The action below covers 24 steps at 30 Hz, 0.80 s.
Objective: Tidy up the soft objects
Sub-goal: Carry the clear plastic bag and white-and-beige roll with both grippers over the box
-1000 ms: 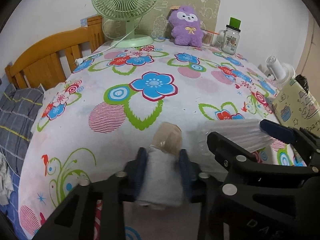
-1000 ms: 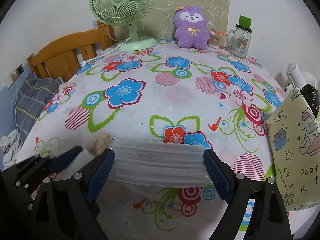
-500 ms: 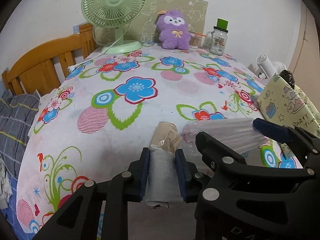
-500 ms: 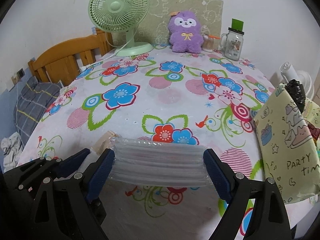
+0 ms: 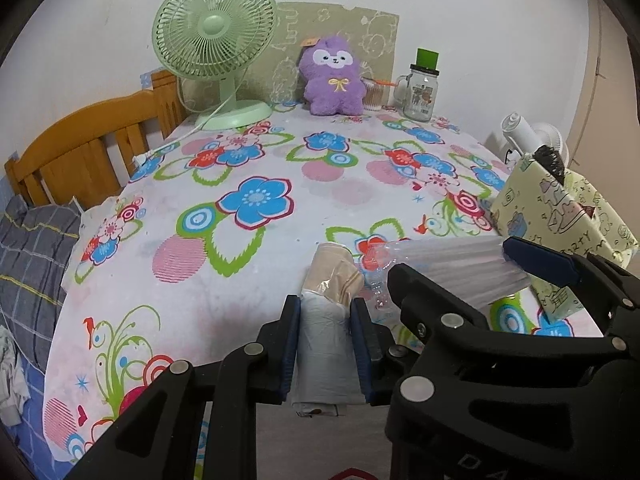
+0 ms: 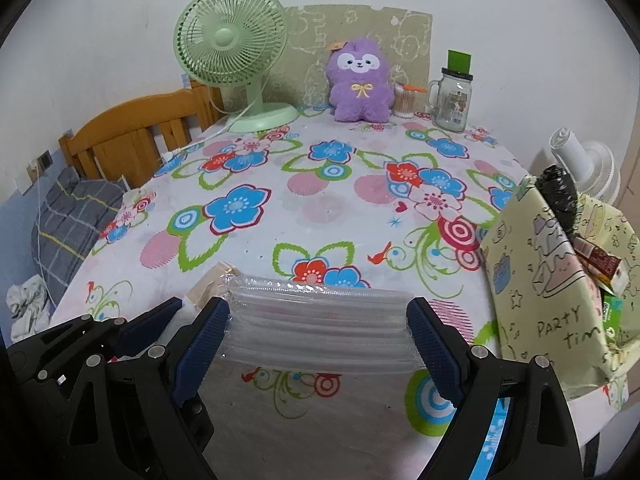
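Both bundles have come up off the flower-print counter [image 5: 248,280] near its front edge since a second ago. The left hand-held gripper [image 5: 325,338] stays clamped on a soft grey-and-beige rolled bundle [image 5: 326,344]; the right hand-held gripper [image 6: 318,340], jaws wide, grips a ribbed clear air-cushion pack [image 6: 320,324]. Only the right view shows packets inside the yellow paper bag [image 6: 560,292].

Gift bag [image 6: 556,280], right edge of the right wrist view: hand-lettered "PARTY" above "tim", the rest cut off by a fold. Same bag [image 5: 560,216], right of the left wrist view: "ARTY" partly legible. Jar [image 6: 454,100] label, upper right: print too small to read.
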Available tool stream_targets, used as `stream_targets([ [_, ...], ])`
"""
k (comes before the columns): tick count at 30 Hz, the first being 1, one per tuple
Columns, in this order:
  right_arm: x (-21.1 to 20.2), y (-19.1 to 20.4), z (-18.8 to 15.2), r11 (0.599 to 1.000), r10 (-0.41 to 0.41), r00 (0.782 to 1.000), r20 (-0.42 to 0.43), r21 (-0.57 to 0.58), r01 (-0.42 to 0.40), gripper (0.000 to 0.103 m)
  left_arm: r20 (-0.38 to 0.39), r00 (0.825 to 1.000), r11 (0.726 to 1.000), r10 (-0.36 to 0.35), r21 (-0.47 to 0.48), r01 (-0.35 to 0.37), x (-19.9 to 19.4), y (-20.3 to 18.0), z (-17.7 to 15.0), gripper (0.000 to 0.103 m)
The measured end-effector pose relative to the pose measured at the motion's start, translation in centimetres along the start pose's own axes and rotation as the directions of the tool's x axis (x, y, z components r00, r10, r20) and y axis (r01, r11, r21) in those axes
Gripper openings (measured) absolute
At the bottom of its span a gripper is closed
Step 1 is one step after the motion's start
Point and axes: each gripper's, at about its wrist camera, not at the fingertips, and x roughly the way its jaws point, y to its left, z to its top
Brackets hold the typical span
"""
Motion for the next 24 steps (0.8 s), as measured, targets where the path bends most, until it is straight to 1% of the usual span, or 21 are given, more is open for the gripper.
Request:
stream_targets([
  [24, -5.1, -2.6, 2.5, 0.999, -0.027, 0.995, 0.091, 0.020, 0.025, 0.091, 0.079, 0.996, 0.998, -0.028, 0.060, 0.023, -3.7, -3.9, 3.2, 0.025],
])
